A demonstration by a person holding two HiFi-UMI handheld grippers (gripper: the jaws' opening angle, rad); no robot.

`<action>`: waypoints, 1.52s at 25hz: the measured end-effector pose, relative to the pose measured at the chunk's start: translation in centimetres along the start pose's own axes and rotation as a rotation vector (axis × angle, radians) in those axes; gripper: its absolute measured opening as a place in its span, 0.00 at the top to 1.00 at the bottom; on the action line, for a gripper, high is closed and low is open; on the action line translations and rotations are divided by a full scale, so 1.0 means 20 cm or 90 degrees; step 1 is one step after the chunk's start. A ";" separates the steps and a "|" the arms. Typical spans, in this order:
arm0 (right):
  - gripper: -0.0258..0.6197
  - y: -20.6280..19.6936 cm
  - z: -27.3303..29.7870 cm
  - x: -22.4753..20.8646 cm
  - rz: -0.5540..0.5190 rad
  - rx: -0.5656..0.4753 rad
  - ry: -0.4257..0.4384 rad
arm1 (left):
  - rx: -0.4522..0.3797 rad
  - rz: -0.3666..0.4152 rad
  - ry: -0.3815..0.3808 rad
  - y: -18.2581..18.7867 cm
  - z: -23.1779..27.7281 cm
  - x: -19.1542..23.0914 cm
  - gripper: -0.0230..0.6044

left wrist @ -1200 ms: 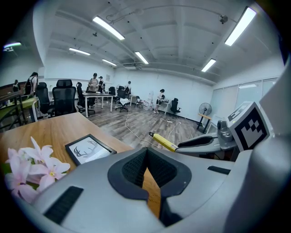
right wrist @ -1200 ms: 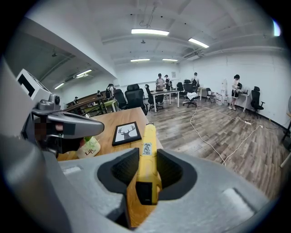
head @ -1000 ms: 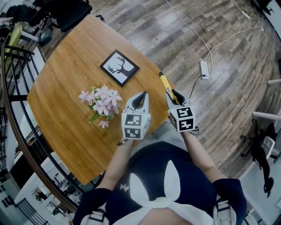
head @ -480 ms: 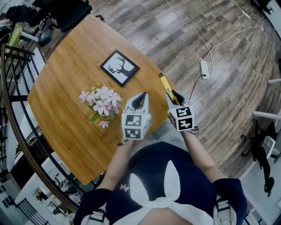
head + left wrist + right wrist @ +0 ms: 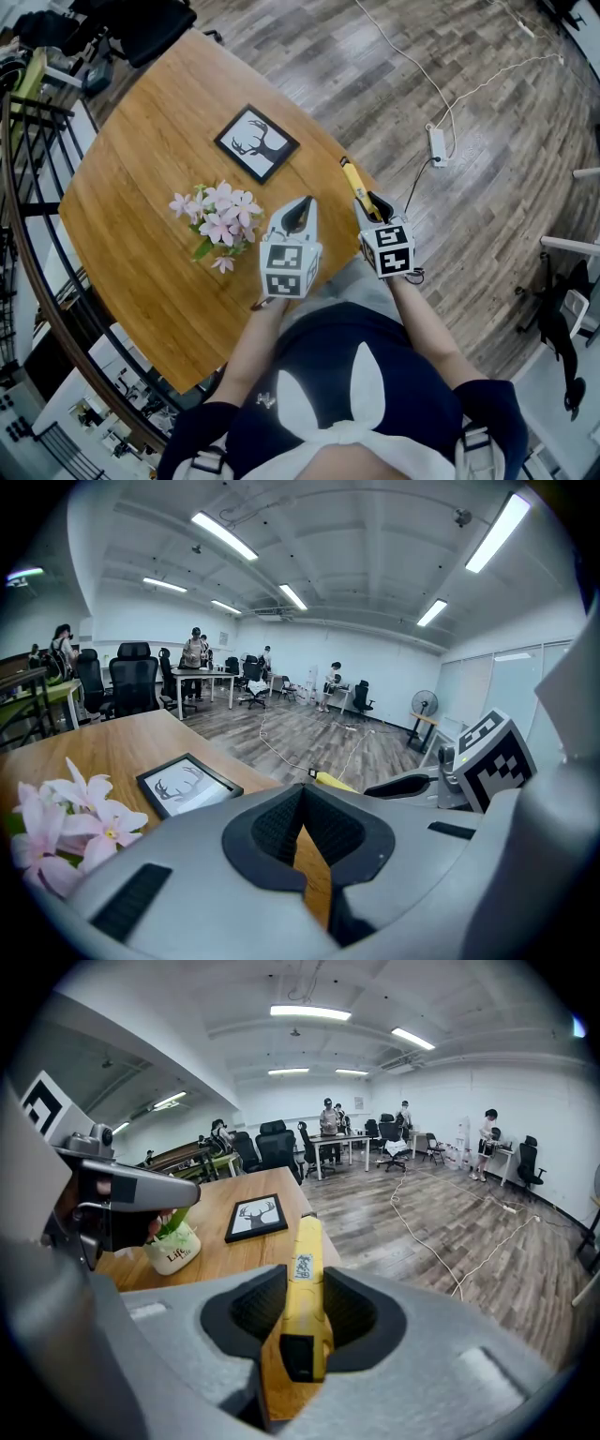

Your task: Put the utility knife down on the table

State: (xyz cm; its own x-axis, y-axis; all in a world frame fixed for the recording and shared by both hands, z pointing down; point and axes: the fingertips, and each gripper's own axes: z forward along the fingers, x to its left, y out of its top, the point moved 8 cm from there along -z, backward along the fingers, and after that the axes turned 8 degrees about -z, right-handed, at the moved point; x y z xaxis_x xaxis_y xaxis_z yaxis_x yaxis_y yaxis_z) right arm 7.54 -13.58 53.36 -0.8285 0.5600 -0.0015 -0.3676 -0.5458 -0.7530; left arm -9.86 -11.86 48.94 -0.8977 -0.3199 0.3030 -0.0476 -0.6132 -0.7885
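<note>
The yellow utility knife (image 5: 354, 185) sticks out forward from my right gripper (image 5: 372, 203), whose jaws are shut on its rear end. It hangs over the right edge of the wooden table (image 5: 141, 141); I cannot tell whether it touches the wood. In the right gripper view the knife (image 5: 305, 1307) runs straight ahead between the dark pads. My left gripper (image 5: 299, 215) is just left of it over the table, jaws shut with nothing in them. In the left gripper view its pads meet at the tip (image 5: 302, 795), and the knife's tip (image 5: 334, 781) shows to the right.
A black-framed deer picture (image 5: 256, 142) lies ahead on the table. A pot of pink flowers (image 5: 217, 221) stands left of the left gripper. A white power strip (image 5: 436, 145) with cables lies on the wooden floor to the right. A dark railing (image 5: 28, 187) runs along the table's left side.
</note>
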 end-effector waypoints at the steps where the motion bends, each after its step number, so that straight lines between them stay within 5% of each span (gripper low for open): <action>1: 0.77 -0.01 0.00 0.00 -0.001 0.002 0.000 | 0.001 0.000 0.000 0.00 0.00 0.00 0.94; 38: 0.77 -0.20 0.18 -0.04 -0.019 0.087 0.006 | 0.026 0.008 0.006 -0.01 0.04 0.07 0.94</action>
State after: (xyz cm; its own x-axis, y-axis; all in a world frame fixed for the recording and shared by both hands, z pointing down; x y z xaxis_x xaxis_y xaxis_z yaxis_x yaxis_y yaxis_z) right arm 8.06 -14.12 58.78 -0.8130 0.5821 0.0130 -0.4460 -0.6084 -0.6565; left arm -10.81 -12.76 49.97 -0.9022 -0.3208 0.2882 -0.0185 -0.6388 -0.7691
